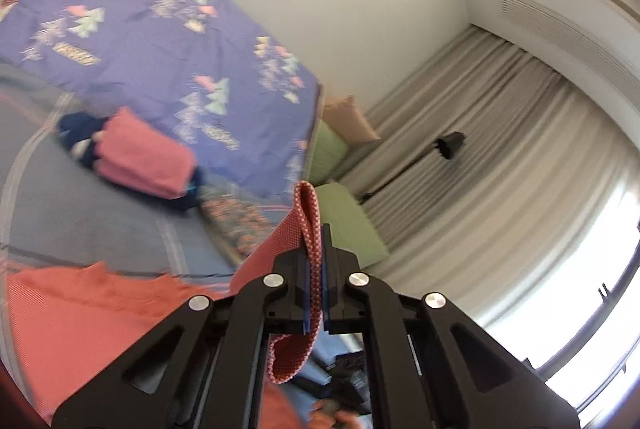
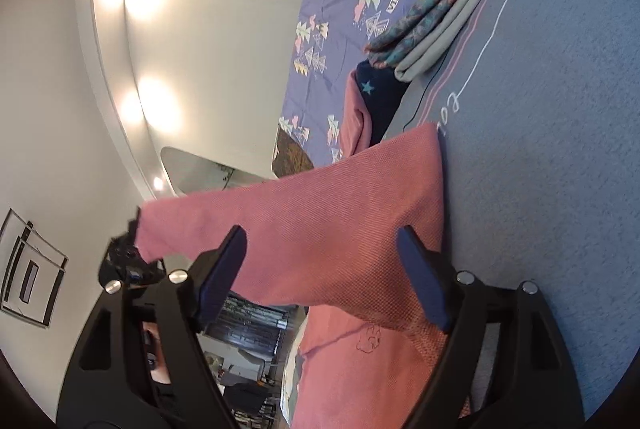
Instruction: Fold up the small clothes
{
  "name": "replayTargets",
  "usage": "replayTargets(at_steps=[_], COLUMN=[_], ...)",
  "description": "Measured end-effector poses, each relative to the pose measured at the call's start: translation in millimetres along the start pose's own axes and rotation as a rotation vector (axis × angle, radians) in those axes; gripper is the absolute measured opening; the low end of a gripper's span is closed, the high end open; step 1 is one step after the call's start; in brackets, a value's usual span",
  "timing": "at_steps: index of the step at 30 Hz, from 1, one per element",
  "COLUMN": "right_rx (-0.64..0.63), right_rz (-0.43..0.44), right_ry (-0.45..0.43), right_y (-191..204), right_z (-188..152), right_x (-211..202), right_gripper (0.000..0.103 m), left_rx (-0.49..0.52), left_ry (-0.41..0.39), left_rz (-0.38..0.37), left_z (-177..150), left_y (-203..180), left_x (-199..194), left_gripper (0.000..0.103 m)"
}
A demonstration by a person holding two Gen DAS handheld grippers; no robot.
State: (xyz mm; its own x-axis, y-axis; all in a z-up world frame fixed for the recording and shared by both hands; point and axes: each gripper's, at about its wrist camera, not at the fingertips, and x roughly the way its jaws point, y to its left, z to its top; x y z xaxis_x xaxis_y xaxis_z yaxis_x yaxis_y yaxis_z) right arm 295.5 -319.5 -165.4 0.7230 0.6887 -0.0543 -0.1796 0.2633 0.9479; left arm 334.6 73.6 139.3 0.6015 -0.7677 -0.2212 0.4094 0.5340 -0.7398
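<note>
One pink garment (image 2: pixel 320 213) stretches from my left claw (image 1: pixel 316 289), pinched tight on its folded edge, across my spread, empty right claw (image 2: pixel 320 269), its long axis running crosswise just beyond those pads, above the grey bed (image 2: pixel 540 149).

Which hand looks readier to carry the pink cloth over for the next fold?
Probably the left: its tool is shut on the pink cloth, holding an edge up. The right tool stands open, gripping nothing.

Motion blurs the folded pile (image 1: pixel 132 153); the pink garment (image 2: pixel 320 213) is cut off below.
</note>
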Motion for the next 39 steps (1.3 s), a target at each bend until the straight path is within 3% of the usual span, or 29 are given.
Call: replayTargets(at_steps=[6, 10, 16, 17, 18, 19, 22, 28, 34, 39], right_rx=[-0.002, 0.005, 0.006, 0.006, 0.006, 0.006, 0.018, -0.003, -0.081, -0.154], right_rz=[-0.016, -0.019, -0.018, -0.018, -0.019, -0.019, -0.018, -0.028, -0.097, -0.194], right_ry=[0.015, 0.019, 0.033, 0.035, 0.036, 0.036, 0.034, 0.040, 0.044, 0.077], right_y=[-1, -3, -3, -3, -3, -4, -5, -1, 12, 28], right_z=[-1, -1, -2, -1, -1, -1, -1, -2, -7, -24], right_x=[3, 3, 6, 6, 6, 8, 6, 6, 4, -12], right_gripper=[0.080, 0.080, 0.080, 0.080, 0.080, 0.080, 0.081, 0.081, 0.081, 0.081], left_rx=[-0.108, -0.148, -0.209, -0.212, -0.208, -0.199, -0.141, -0.076, 0.048, 0.117], left_ry=[0.025, 0.038, 0.032, 0.035, 0.041, 0.042, 0.028, 0.030, 0.070, 0.091], left_rz=[0.118, 0.235, 0.356, 0.370, 0.400, 0.424, 0.491, 0.548, 0.577, 0.553], left_z=[-36, -62, -82, -84, -85, -86, -90, -104, -134, -171], left_y=[84, 134, 198, 203, 210, 213, 219, 212, 177, 140], left_x=[-27, -37, -56, -58, -59, -61, -73, -94, -104, -120], left_gripper=[0.003, 0.003, 0.004, 0.006, 0.015, 0.023, 0.024, 0.026, 0.034, 0.035])
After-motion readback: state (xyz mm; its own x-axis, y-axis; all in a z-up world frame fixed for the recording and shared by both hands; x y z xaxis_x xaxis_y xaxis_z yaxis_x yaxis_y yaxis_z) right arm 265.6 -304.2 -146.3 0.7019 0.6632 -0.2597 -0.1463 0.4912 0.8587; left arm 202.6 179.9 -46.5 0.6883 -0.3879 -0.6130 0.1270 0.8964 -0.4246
